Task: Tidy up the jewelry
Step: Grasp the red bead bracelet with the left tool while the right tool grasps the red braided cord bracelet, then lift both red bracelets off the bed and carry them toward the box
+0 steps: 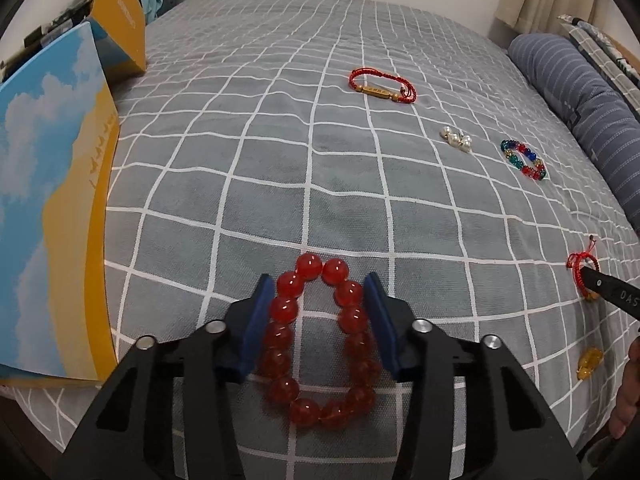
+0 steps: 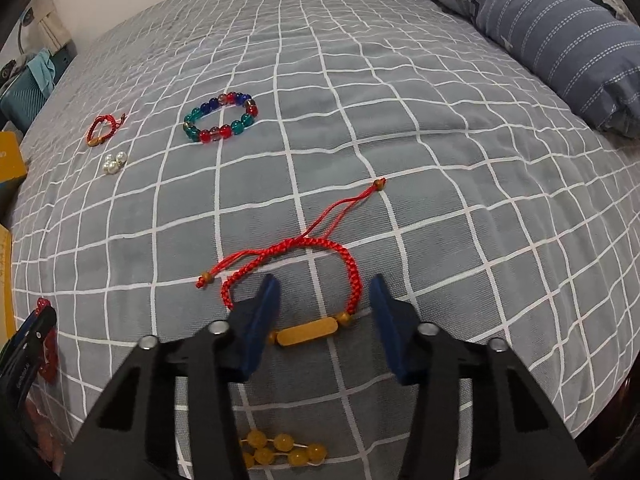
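A bracelet of large red beads lies on the checked bedspread, squeezed into a long oval. My left gripper is shut on it, a blue pad against the beads on each side. In the right wrist view a red braided cord bracelet with a yellow bar lies between the pads of my right gripper. The left pad meets the bar's end. A strip of bedspread shows between the other end and the right pad, so the jaws stand open around it.
Further out lie a multicoloured bead bracelet, a few pearls and a second red cord bracelet. Yellow beads lie under my right gripper. Yellow and blue boxes stand at the bed's left edge, a striped pillow at the right.
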A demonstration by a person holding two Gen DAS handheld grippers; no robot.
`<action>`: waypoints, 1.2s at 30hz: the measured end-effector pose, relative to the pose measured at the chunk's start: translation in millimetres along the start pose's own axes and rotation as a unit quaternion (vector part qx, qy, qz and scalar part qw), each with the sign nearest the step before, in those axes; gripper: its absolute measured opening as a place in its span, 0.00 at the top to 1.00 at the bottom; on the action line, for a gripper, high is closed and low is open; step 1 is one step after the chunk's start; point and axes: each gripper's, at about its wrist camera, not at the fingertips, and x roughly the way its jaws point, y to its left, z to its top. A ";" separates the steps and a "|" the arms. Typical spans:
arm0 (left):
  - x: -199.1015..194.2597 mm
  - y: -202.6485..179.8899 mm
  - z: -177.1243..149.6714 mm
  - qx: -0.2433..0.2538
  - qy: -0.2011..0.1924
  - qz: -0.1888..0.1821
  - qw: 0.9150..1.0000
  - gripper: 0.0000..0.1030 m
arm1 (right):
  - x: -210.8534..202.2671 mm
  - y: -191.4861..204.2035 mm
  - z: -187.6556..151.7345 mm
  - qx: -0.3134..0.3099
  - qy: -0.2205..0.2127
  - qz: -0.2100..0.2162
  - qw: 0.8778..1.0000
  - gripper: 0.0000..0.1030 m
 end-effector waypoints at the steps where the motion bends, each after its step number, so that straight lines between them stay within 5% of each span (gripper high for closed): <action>1: 0.1 0.0 0.0 0.000 0.001 0.001 1.000 0.63 | -0.3 1.1 -0.1 -0.001 -0.001 0.000 1.000 0.68; 6: -1.7 1.9 -0.2 -0.003 0.007 -0.005 1.000 0.75 | -2.1 3.0 -0.5 -0.003 -0.006 -0.010 1.000 0.89; 8: -3.4 2.3 -0.3 -0.002 0.006 -0.006 1.000 0.87 | -3.3 2.8 -0.3 -0.002 -0.009 -0.007 1.000 0.93; 36: -47.6 -0.6 5.5 0.012 -0.014 -0.056 0.998 0.87 | -39.5 4.7 5.0 0.012 -0.060 0.024 0.998 0.94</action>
